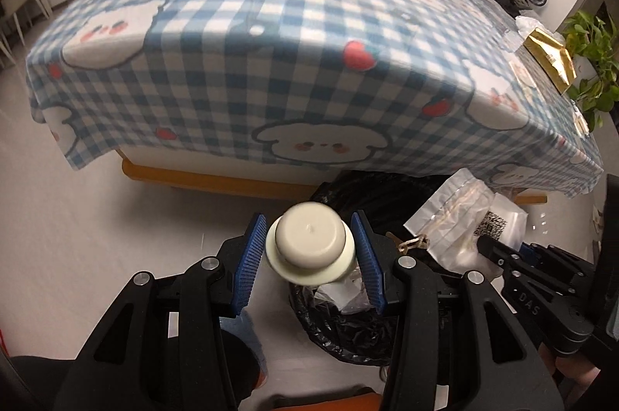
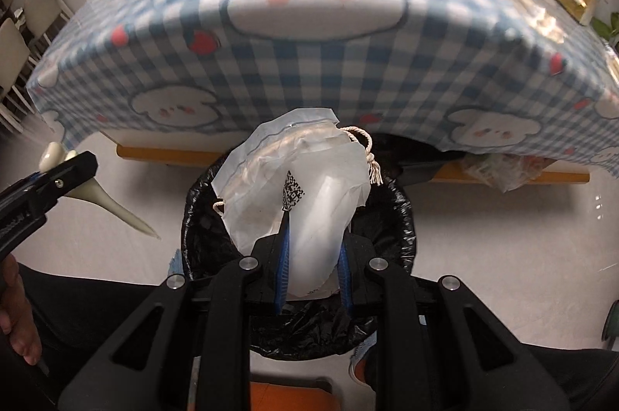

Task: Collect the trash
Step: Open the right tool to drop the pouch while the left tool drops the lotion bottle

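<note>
While your left hand-held gripper [image 1: 309,256] clamps a cream nozzle cap [image 1: 309,248] beside the bin [image 2: 402,217], your right hand-held gripper [image 2: 311,271] pinches a clear bag [image 2: 305,175] right over the black-lined bin, below the desk [image 2: 309,62] edge.

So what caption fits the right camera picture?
Right gripper dangles a clear plastic bag above the black-lined trash bin.
</note>
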`<state>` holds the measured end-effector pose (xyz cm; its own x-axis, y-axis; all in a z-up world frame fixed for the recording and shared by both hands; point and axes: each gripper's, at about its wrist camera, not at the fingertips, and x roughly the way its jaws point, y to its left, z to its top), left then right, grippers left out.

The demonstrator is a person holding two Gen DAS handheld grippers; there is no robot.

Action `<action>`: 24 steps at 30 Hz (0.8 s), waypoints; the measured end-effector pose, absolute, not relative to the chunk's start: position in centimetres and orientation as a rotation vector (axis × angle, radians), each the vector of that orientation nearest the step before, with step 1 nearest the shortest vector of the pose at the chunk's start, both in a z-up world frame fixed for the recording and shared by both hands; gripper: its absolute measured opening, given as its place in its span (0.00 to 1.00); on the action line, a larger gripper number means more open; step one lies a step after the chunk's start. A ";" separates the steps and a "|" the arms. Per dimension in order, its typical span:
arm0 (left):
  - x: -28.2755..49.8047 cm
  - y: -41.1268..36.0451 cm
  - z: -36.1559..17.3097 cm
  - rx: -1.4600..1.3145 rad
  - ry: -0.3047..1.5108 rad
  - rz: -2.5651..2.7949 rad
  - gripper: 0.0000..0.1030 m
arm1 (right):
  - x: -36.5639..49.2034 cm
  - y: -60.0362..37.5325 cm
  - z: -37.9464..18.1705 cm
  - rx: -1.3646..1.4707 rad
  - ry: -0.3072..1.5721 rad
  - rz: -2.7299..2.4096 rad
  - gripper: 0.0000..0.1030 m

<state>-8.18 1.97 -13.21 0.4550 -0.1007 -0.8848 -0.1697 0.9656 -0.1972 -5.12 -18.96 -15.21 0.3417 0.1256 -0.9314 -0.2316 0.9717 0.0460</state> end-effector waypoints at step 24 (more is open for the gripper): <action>-7.3 -0.5 -13.8 -0.246 1.094 0.009 0.43 | -4.4 -20.0 -15.0 -0.149 1.129 0.214 0.80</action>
